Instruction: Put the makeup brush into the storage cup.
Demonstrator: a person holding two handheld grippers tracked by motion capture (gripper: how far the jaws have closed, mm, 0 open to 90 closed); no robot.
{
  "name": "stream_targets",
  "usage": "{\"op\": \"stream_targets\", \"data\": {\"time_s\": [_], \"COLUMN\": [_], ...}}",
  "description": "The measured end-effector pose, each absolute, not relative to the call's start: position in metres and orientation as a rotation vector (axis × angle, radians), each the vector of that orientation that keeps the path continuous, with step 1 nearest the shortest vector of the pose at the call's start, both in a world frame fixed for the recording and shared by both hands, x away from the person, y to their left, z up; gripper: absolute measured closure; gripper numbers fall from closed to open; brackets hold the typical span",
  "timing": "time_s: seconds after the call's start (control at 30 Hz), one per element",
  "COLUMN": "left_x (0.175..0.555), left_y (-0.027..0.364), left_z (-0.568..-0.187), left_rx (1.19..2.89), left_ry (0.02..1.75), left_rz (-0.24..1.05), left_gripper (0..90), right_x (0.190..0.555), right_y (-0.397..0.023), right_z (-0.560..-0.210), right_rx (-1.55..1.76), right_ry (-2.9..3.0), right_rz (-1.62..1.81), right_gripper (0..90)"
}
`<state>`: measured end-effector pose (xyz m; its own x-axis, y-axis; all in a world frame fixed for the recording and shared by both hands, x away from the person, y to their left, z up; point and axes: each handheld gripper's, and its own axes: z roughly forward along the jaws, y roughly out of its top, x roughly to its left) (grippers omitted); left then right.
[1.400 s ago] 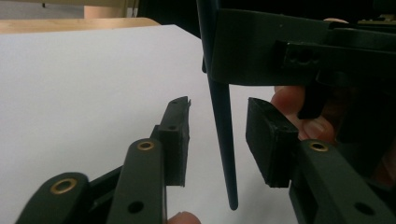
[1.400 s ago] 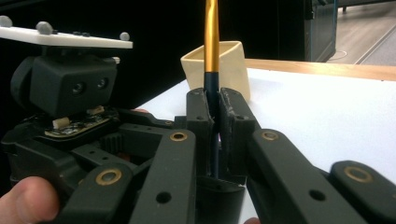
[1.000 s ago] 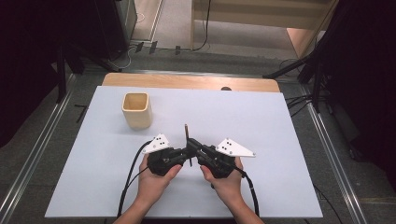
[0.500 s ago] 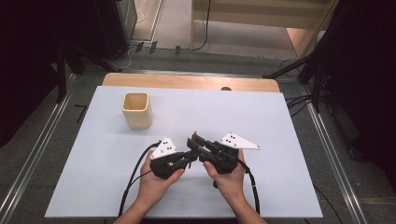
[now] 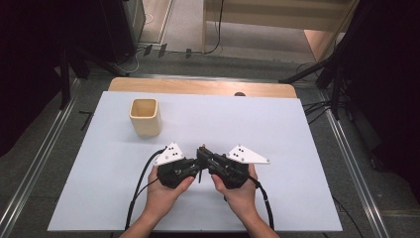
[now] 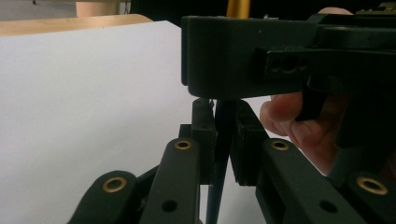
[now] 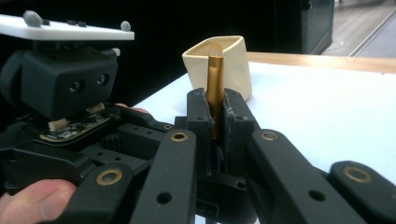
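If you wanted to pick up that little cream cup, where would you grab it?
Grab the cup by one wall at its rim, coming straight down from above. It stands upright with its mouth open, so one jaw could probably slip inside and the other outside. Both grippers already hold a pen, though.

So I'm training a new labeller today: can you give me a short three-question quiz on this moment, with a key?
1. True or false: the beige cup lies tipped on its side.
2. Multiple choice: the right tool is shut on
A. a cable
B. a gold-coloured tube
C. the cup's rim
3. In the left gripper view, what sits between the left tool jaws?

Key
1. False: it stands upright on the white table, beyond both tools.
2. B: the tube stands upright between the closed jaws.
3. A thin dark rod, clamped, running up toward the right tool's body just above it.
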<state>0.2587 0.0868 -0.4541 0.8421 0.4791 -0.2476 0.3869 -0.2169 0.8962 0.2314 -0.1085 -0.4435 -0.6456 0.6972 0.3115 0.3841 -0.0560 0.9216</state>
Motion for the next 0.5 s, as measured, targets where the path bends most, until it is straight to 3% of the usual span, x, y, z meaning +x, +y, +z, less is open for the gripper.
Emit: {"op": "stream_targets", "data": {"time_s": [0.03, 0.4, 0.47, 0.5], "left_x": [0.259, 0.268, 0.269, 0.269], "left_y": [0.087, 0.102, 0.105, 0.106], "left_z": [-0.454, -0.455, -0.454, -0.454], "left_rx": [1.837, 1.838, 1.832, 1.829], "left_ry": [0.654, 0.69, 0.695, 0.698], "left_rz": [0.098, 0.153, 0.162, 0.167], "left_gripper": [83.8, 84.0, 84.0, 84.0], "right_x": [0.231, 0.231, 0.231, 0.231], "right_y": [-0.109, -0.135, -0.145, -0.149], "right_z": [-0.443, -0.434, -0.433, -0.433], "right_rx": [1.158, 1.04, 1.06, 1.065], "right_ry": [1.959, 1.849, 1.828, 1.827], "right_rz": [1.761, 1.652, 1.634, 1.633], "right_gripper": [83.5, 27.8, 11.2, 7.6]}}
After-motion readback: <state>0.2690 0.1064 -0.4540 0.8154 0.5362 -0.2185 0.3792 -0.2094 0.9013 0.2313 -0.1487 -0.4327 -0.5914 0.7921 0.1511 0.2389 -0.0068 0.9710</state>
